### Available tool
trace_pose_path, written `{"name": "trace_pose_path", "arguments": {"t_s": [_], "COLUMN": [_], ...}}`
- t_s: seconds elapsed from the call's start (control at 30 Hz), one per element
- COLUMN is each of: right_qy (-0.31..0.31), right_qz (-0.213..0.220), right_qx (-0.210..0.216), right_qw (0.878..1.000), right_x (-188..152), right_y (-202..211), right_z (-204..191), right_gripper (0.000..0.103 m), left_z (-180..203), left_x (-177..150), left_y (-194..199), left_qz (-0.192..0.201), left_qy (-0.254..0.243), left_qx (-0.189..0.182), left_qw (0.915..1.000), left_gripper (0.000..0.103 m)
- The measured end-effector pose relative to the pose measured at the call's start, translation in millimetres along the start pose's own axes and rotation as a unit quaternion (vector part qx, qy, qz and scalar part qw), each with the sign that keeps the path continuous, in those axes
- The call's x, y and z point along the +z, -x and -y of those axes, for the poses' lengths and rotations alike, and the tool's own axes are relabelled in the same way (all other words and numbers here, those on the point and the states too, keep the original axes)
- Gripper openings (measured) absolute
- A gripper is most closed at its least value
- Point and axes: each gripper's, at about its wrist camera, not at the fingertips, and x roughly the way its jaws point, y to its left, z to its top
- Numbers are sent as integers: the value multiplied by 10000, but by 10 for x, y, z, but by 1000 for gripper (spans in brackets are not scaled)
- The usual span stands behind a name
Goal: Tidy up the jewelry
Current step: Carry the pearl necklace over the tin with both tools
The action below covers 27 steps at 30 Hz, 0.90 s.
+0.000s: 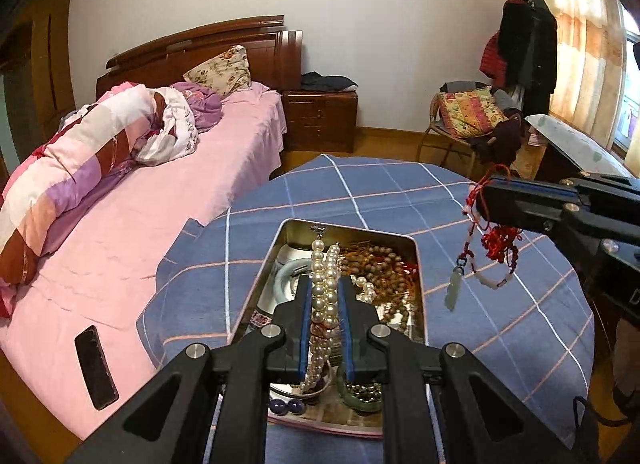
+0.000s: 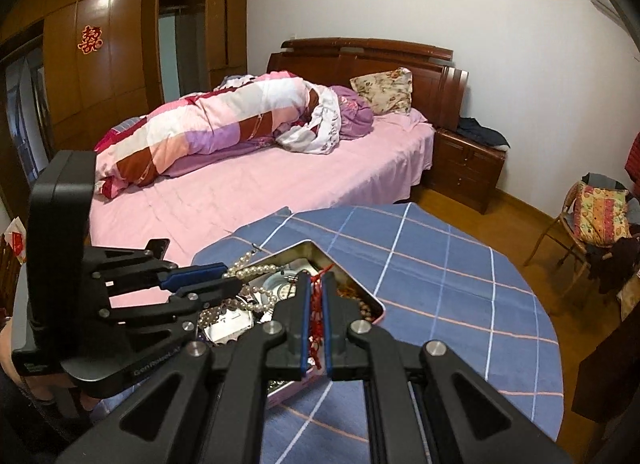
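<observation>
My left gripper (image 1: 325, 296) pinches the pearl necklace (image 1: 322, 284); my right gripper (image 2: 316, 304) pinches the red cord (image 2: 316, 306). Low in frame, the tin (image 1: 416, 264) is still messy.

Two matte black handheld grippers, left gripper (image 1: 326, 296) and right gripper (image 2: 316, 292), with blue-padded jaws, silver round screw heads at the linkage pivots and triangular cut-outs in the arms; white lettering marks the left gripper's body beside its pivots.

Left claw (image 1: 325, 292) clamping pearl strand (image 1: 324, 296) over metal tin (image 1: 416, 260), right claw (image 1: 486, 193) gripping red-corded pendant (image 1: 454, 290)
</observation>
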Motion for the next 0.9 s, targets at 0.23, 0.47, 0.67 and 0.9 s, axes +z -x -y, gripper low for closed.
{"name": "trace_pose_path", "arguments": {"t_s": [0.23, 0.47, 0.67, 0.9], "right_qy": [8, 69, 69, 59], "right_qz": [-123, -198, -277, -390], "right_qx": [61, 115, 134, 162], "right_qw": [9999, 9997, 9995, 9991], "right_x": [3, 30, 10, -6], "right_y": [-125, -245, -317, -457], "right_z": [-52, -128, -139, -186], "right_gripper": [7, 7, 7, 7], "left_z": [-87, -154, -173, -223], "left_x": [-26, -32, -57, -89], "left_y": [-38, -61, -104, -153], "left_qz": [-42, -71, -110, -165], "left_qy": [121, 216, 257, 324], "left_qx": [26, 40, 17, 10], "left_qw": [9999, 9997, 9996, 9993], "left_gripper": [12, 12, 12, 12]}}
